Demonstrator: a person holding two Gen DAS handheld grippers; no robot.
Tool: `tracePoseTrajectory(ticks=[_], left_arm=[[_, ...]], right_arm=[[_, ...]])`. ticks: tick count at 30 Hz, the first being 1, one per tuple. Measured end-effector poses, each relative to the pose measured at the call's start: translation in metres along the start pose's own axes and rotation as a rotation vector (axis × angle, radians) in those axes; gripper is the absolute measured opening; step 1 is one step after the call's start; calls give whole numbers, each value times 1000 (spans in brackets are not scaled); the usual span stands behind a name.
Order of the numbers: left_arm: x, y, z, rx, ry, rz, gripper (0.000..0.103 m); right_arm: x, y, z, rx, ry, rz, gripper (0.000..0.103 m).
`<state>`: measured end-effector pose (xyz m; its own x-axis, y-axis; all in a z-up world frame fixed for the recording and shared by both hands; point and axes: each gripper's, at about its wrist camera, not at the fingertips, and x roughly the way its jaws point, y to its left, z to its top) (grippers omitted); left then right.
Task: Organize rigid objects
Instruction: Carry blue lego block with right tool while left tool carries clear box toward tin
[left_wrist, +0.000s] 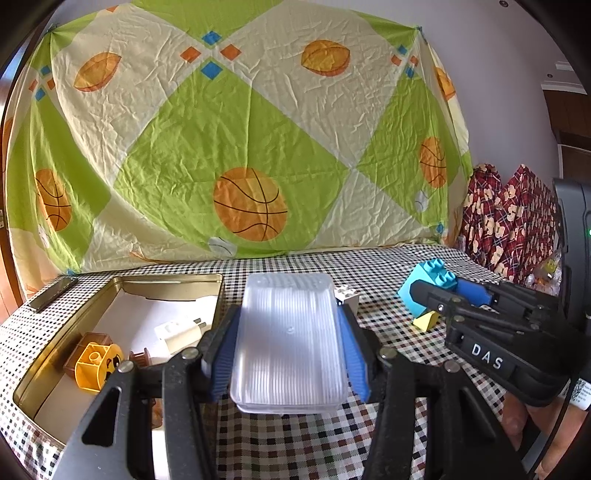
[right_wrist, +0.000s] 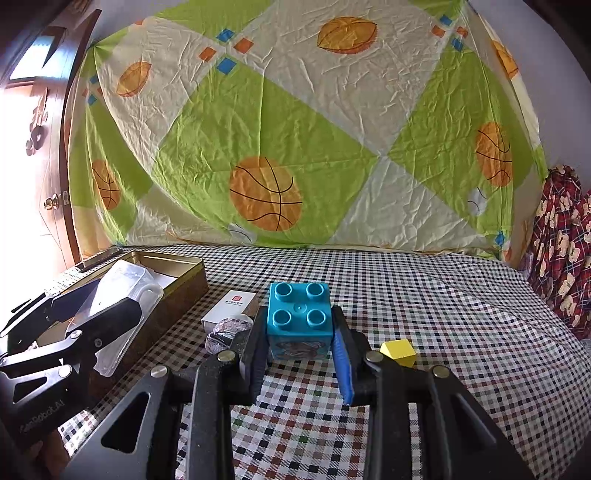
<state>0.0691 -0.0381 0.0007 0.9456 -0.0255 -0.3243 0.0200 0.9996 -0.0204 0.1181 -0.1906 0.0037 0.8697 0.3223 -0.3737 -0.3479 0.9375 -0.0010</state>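
Currently carrying: left gripper (left_wrist: 288, 347) clamped on clear box (left_wrist: 290, 339), right gripper (right_wrist: 299, 343) clamped on blue brick (right_wrist: 298, 314); next, judged, placing both into tin (left_wrist: 122, 286), frame left.

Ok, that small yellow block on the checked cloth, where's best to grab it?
Grip the small yellow block across its two opposite flat side faces, coming down from above. It sits free on the checked cloth, its sloped top offering poor purchase.
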Motion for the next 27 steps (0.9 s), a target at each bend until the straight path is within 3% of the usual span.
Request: tracePoseTrajectory(ticks=[27], left_arm=[[-25,4,0,9,-129,24,51]], right_arm=[[-24,4,-1,-8,-126,-18,34]])
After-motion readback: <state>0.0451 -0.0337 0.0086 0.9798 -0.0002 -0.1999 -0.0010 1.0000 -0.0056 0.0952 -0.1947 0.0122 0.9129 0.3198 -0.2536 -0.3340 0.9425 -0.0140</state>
